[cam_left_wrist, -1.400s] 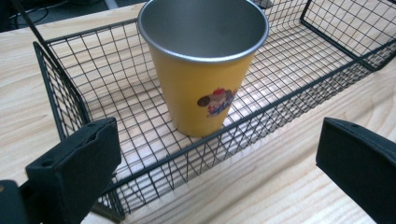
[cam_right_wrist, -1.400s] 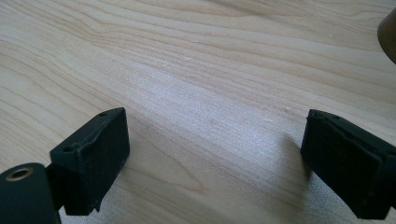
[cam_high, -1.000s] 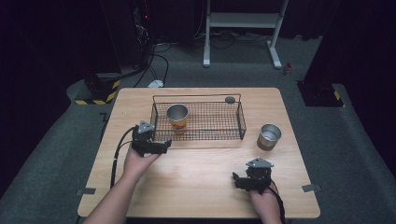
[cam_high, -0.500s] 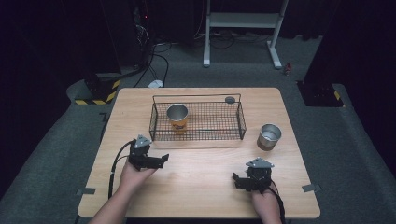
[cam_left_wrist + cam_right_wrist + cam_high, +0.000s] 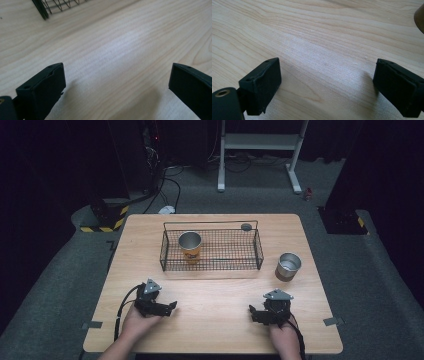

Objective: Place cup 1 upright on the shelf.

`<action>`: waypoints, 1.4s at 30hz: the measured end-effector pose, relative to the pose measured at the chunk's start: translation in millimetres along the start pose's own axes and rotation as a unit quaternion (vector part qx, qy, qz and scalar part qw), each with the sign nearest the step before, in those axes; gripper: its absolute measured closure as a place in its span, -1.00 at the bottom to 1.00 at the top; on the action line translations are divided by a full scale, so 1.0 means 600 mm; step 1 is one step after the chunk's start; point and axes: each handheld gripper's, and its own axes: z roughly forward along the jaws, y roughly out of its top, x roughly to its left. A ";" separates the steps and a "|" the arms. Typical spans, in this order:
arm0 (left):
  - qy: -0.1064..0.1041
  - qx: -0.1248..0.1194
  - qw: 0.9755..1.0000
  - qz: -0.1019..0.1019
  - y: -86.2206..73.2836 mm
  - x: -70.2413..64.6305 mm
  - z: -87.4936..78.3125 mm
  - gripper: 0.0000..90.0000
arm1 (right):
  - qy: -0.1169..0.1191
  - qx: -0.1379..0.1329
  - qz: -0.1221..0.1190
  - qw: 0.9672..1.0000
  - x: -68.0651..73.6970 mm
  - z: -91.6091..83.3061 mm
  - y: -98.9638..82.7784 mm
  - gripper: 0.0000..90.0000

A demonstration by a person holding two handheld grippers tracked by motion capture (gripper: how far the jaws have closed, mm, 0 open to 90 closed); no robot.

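A black wire basket [image 5: 212, 265] stands on the wooden table [image 5: 215, 290] toward the back. Inside it, at its left end, an orange cup with a metal rim [image 5: 190, 246] stands upright. A plain metal cup [image 5: 288, 266] stands on the table to the right of the basket. My left gripper [image 5: 172, 307] rests low near the front left, open, nothing between its jaws. My right gripper [image 5: 253, 312] rests near the front right, also open and empty. The left gripper view has a basket corner [image 5: 42, 10] at its top left.
A small dark round object [image 5: 246, 226] sits at the basket's back right corner. Cables trail from both grippers toward the table's front edge. Past the table lie grey floor, a yellow-and-black striped block [image 5: 107, 220] and a white stand's legs [image 5: 260, 157].
My left gripper has drawn back from beside the basket toward the front edge of the table. The right gripper has stayed in place.
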 end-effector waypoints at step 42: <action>0.054 -0.008 0.998 -0.010 -0.014 -0.029 0.002 -0.96 | -0.002 -0.035 -0.001 0.999 -0.005 -0.022 0.007 -0.80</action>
